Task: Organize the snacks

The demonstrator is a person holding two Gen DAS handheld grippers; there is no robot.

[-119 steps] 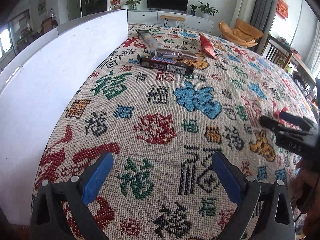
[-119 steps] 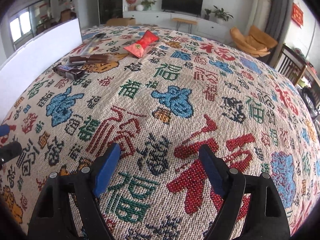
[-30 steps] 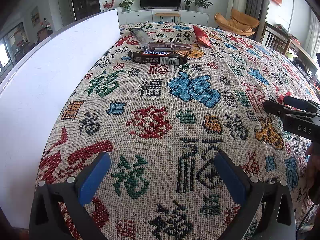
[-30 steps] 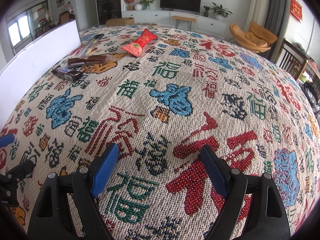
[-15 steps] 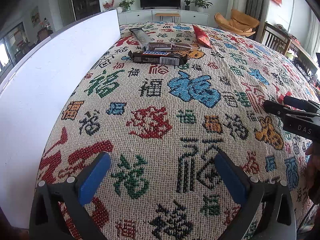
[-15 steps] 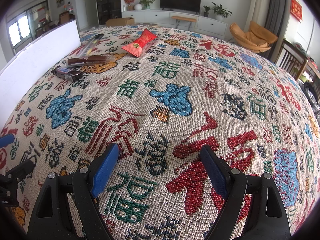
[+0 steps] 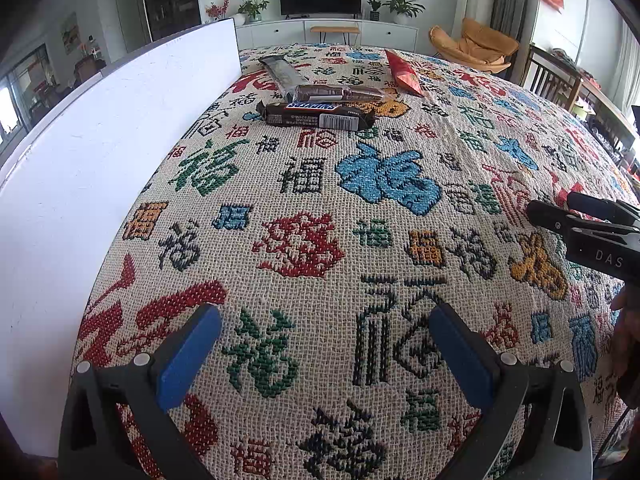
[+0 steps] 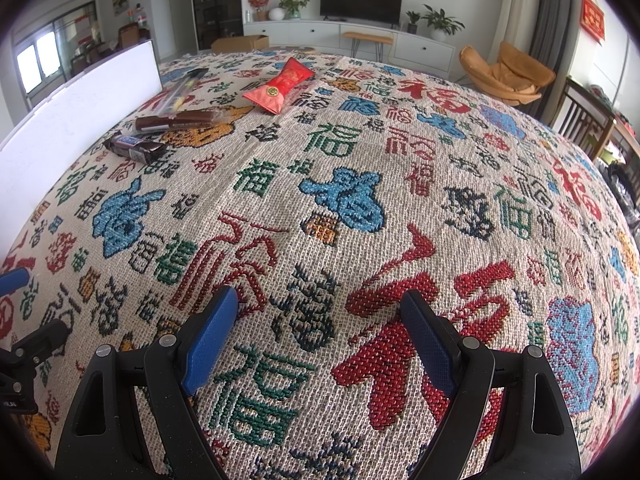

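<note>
While both grippers hang over bare patterned cloth low in their frames, all the snacks wait in a cluster toward the top: in the left wrist view the Snickers bar (image 7: pixel 318 115) lies crosswise at upper centre, the brown wrapped bar (image 7: pixel 340 93) just behind it and nearly touching, a clear-wrapped stick (image 7: pixel 280 71) angling off toward the white board (image 7: pixel 100 152) at left, and the red packet (image 7: pixel 404 70) a little apart to the right. The left gripper (image 7: pixel 326 354) stands wide, blue pads well apart with nothing between them; the right gripper (image 8: pixel 320 344) is just as wide and empty, and its side pokes into the left view at the right edge. From the right wrist view the same group sits at upper left, red packet nearest the frame's centre. So nothing is picked yet, and the job looks to be at its start. My call for the step in hand: the Snickers bar is the nearest piece for the left gripper, so close across its narrow width near the middle, coming down steeply so the pads straddle it without nudging the brown bar behind. Press gently, as these wrappers should crush or slip easily. The right gripper has the clearer line to the red packet. The woven surface (image 8: pixel 400 200) looks grippy, so lift rather than drag.
</note>
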